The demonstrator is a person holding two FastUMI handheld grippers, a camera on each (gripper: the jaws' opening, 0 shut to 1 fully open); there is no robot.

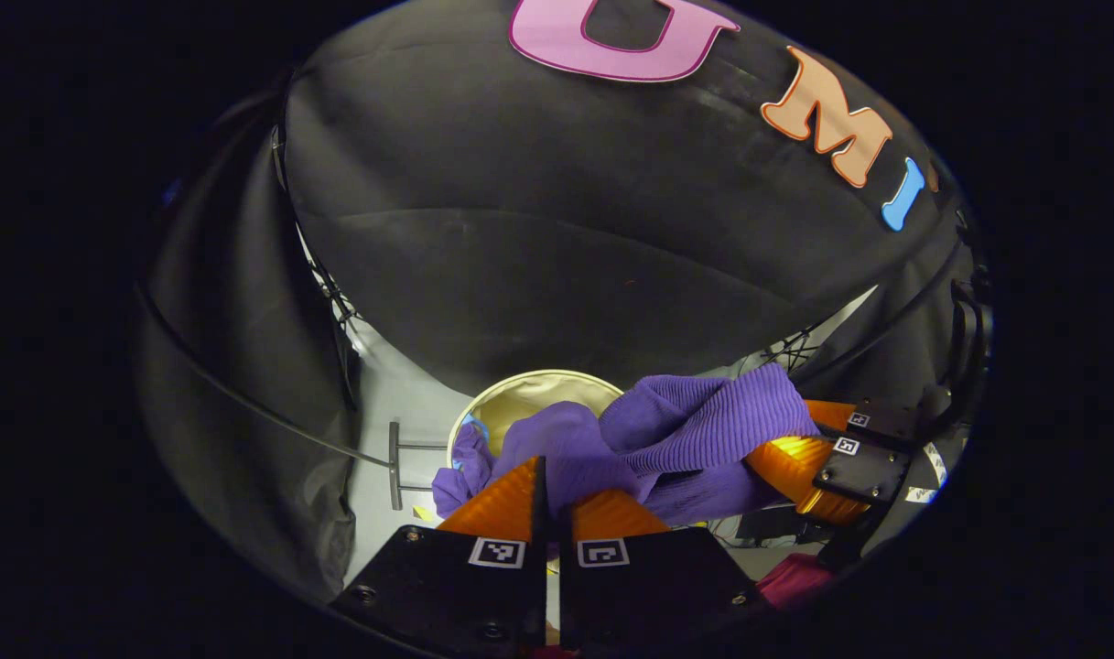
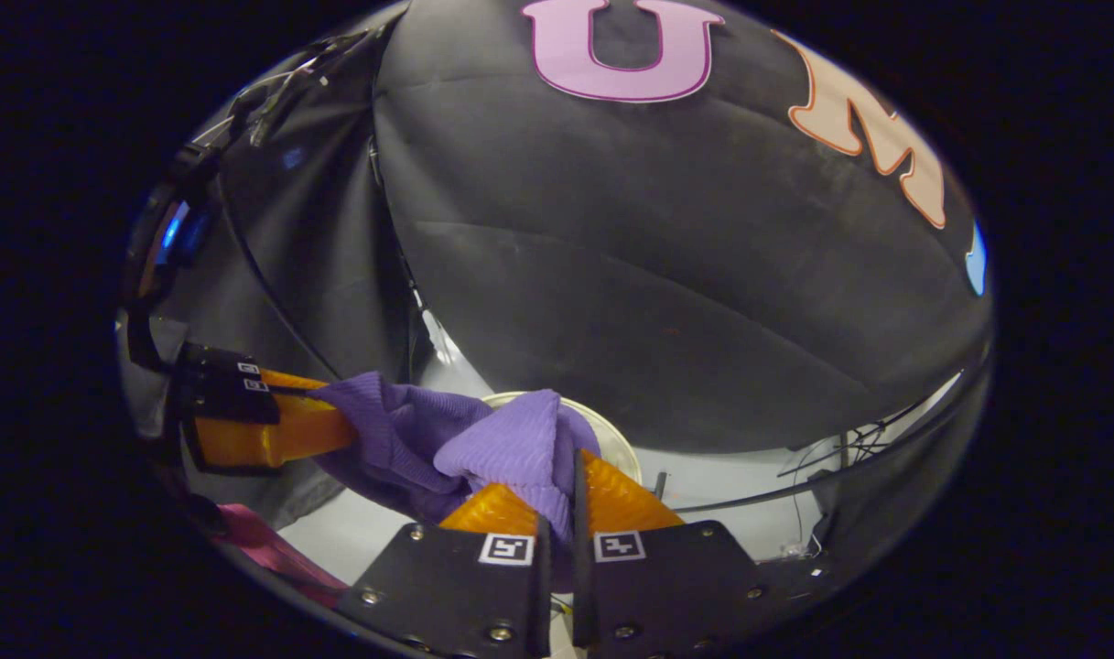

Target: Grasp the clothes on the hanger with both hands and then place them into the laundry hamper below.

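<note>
Both grippers clamp the purple garment (image 1: 694, 430): left gripper (image 1: 549, 499) at one end, right gripper (image 2: 570, 499) at the other. Risk: cloth drapes over the hamper (image 1: 529, 389) rim and snags on release. Garment hangs above the hamper, bunched between the claws.

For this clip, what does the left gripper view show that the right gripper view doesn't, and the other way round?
Left gripper view alone: a grey T-shaped bar lying on the pale floor beside the hamper, and more of the hamper's tan inside. Right gripper view alone: the left gripper from the side, and cables at the right wall's foot. Both share: the purple garment pinched by the left gripper and the right gripper above the round hamper.
</note>
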